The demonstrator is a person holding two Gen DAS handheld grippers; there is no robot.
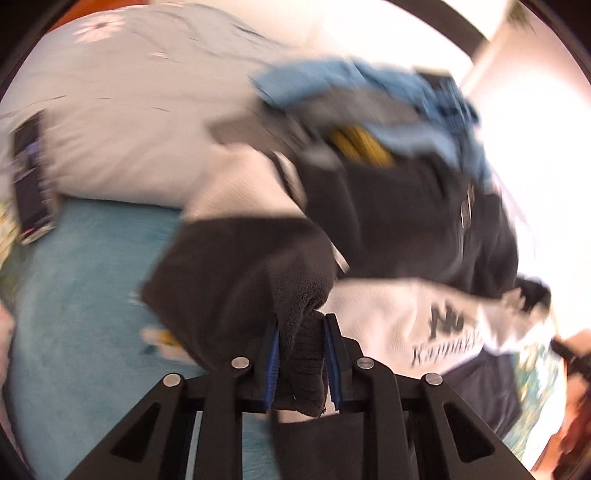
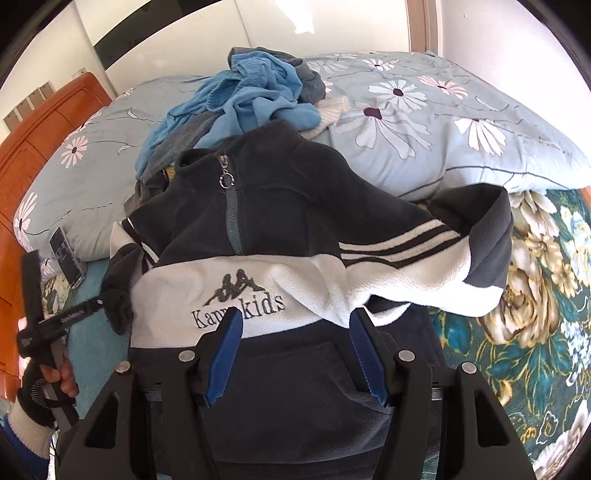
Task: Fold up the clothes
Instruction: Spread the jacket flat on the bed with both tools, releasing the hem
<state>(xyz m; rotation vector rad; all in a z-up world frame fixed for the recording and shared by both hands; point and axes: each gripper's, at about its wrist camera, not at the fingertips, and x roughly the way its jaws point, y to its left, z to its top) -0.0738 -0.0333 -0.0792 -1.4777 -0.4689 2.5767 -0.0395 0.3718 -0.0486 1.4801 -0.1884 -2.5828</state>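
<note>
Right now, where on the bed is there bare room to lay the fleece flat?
Free: the teal sheet between the pillow, the phone and the fleece; the floral bedspread beside its sleeve. Crowded: the clothes pile behind its collar.

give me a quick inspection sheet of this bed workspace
surface: bed, teal cover, flowered quilt behind
job's things: dark and white fleece jacket, spread out, zip up
clutter: heap of blue and grey clothes; phone by the quilt
grippers: left gripper shut on the jacket's dark cuff; right gripper open above the jacket
cables: nothing seen
surroundings: orange wooden headboard, white wall
</note>
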